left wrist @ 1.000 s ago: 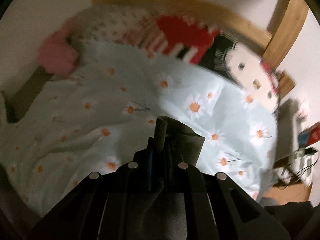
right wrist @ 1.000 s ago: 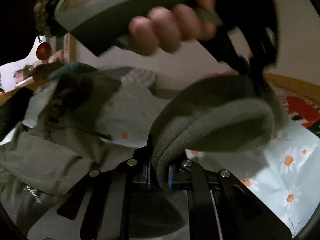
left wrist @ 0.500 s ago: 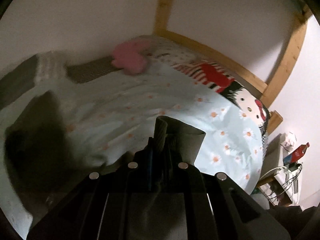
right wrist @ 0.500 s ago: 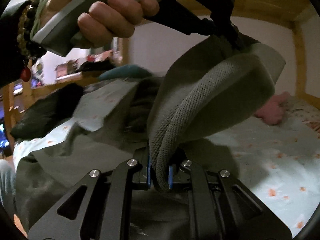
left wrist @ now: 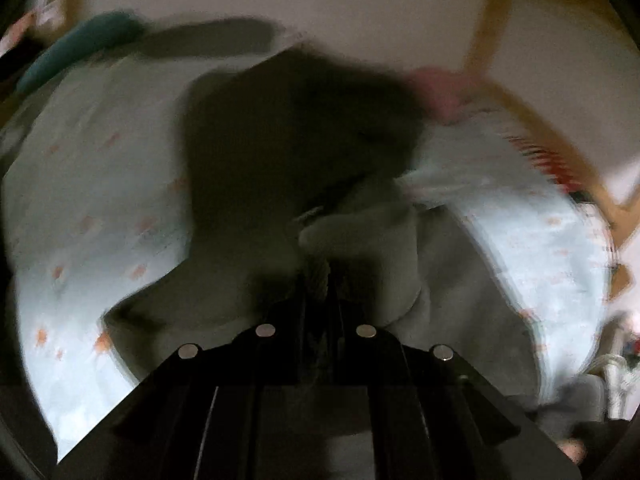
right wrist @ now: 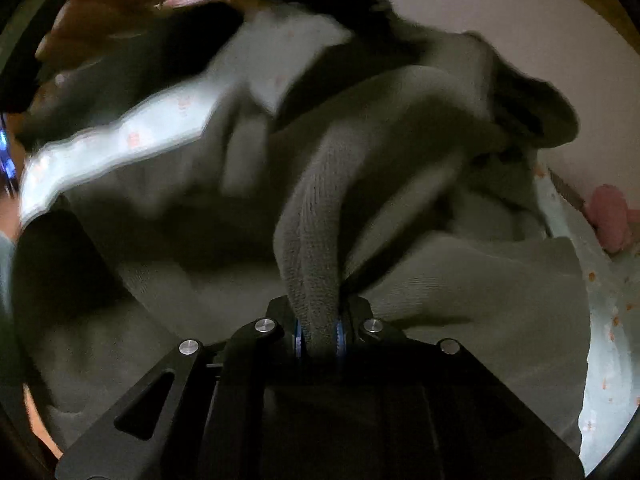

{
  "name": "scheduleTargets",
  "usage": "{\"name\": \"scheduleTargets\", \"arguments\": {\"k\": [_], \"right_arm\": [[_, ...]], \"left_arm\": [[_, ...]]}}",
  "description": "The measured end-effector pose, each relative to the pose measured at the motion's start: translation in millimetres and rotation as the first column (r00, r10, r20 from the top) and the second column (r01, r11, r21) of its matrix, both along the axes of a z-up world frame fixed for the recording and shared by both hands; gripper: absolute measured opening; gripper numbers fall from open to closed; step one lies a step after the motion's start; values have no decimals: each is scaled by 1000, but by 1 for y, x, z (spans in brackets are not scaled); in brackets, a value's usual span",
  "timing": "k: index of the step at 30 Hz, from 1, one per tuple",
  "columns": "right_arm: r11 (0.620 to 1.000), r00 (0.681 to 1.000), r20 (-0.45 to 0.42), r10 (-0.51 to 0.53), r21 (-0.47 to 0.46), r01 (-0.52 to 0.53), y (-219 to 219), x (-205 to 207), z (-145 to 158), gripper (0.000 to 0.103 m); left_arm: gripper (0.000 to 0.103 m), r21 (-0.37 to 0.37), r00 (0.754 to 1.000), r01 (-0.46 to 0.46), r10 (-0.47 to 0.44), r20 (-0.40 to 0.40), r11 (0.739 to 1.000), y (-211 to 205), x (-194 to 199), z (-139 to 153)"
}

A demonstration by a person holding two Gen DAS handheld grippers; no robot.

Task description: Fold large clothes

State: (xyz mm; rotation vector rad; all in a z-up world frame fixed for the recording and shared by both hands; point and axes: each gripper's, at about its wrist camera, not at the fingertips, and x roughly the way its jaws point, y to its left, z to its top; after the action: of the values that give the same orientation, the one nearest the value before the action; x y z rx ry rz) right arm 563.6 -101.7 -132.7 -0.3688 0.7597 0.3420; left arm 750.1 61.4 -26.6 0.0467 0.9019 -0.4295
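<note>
A large grey-green knitted garment [right wrist: 420, 168] hangs and bunches over the bed. My right gripper [right wrist: 318, 336] is shut on a thick ribbed fold of it, which rises straight up from between the blue pads. In the left wrist view my left gripper [left wrist: 318, 280] is shut on another edge of the same grey garment [left wrist: 448, 264], which spreads below it onto the bed. That view is heavily blurred, and a dark shadow of the cloth falls on the sheet. At the top of the right wrist view a hand [right wrist: 68, 36] shows, blurred.
The bed has a pale blue daisy-print sheet [left wrist: 80, 216] and a wooden frame [left wrist: 528, 120] against a white wall. A pink soft toy [right wrist: 608, 216] lies near the head end. A teal cushion [left wrist: 72, 48] sits at the far left edge.
Both grippers swung fast across the bed with the garment and came lower. The cloth, held up in the air before, now spreads over the sheet. Both grips held.
</note>
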Motion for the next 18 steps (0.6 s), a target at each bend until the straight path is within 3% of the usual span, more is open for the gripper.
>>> {"name": "scheduleTargets", "arguments": {"k": [2, 4, 5, 7, 11, 12, 14, 15, 16, 18], "right_arm": [[991, 999, 33, 7, -137, -3, 20, -8, -9, 20], [970, 994, 91, 66, -238, -42, 43, -25, -10, 52], [963, 990, 109, 92, -262, -61, 52, -32, -11, 57], [947, 982, 147, 115, -316, -64, 69, -48, -15, 57], [978, 985, 115, 126, -184, -103, 55, -62, -5, 57], [979, 979, 134, 153, -155, -132, 51, -70, 0, 58], [962, 960, 180, 214, -209, -175, 54, -82, 3, 87], [941, 941, 206, 269, -265, -211, 62, -96, -1, 96], [926, 927, 218, 305, -295, -235, 68, -107, -3, 96], [921, 916, 219, 337, -279, -272, 71, -124, 0, 95]], "left_arm": [[8, 7, 997, -74, 74, -11, 997, 22, 2, -20], [9, -66, 990, -139, 138, -15, 988, 49, -3, -28], [9, -99, 987, -162, 163, 2, 982, 57, -7, -25], [12, -140, 973, -202, 215, 82, 969, 69, -19, -9], [57, -224, 956, -220, 256, 143, 949, 85, -31, 17], [59, -269, 959, -210, 252, 131, 940, 86, -31, 21], [63, -322, 968, -188, 230, 99, 928, 81, -30, 22], [66, -350, 978, -163, 199, 70, 923, 74, -32, 20], [75, -360, 985, -141, 167, 41, 922, 65, -34, 17], [78, -292, 987, -157, 155, -30, 943, 49, -36, -3]]}}
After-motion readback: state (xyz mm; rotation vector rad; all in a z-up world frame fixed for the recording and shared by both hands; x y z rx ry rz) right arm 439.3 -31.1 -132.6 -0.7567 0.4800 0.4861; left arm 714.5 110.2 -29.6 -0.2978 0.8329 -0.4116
